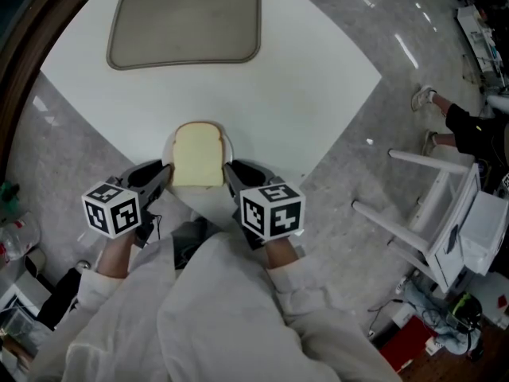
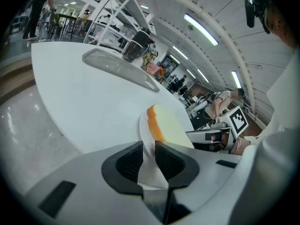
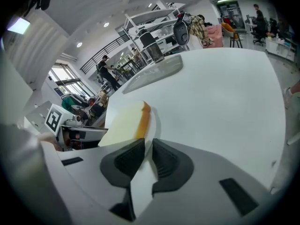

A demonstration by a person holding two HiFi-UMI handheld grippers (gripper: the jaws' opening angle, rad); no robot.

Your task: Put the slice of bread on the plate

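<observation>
A slice of bread (image 1: 197,156) with a tan crust lies flat on a small white plate (image 1: 230,144) near the white table's (image 1: 310,94) corner closest to me. My left gripper (image 1: 165,173) grips the plate's left rim and my right gripper (image 1: 229,172) its right rim. In the left gripper view the jaws (image 2: 149,153) stand almost together, with the white plate (image 2: 143,125) edge pinched between them and the bread (image 2: 168,128) just beyond. The right gripper view shows the same: gripper (image 3: 148,156), plate (image 3: 152,125), bread (image 3: 124,121).
A grey rounded tray (image 1: 184,22) lies at the table's far side, also seen as the tray (image 2: 119,67) and tray (image 3: 154,71). A white frame stand (image 1: 445,221) and a seated person's legs (image 1: 469,130) are on the floor to the right.
</observation>
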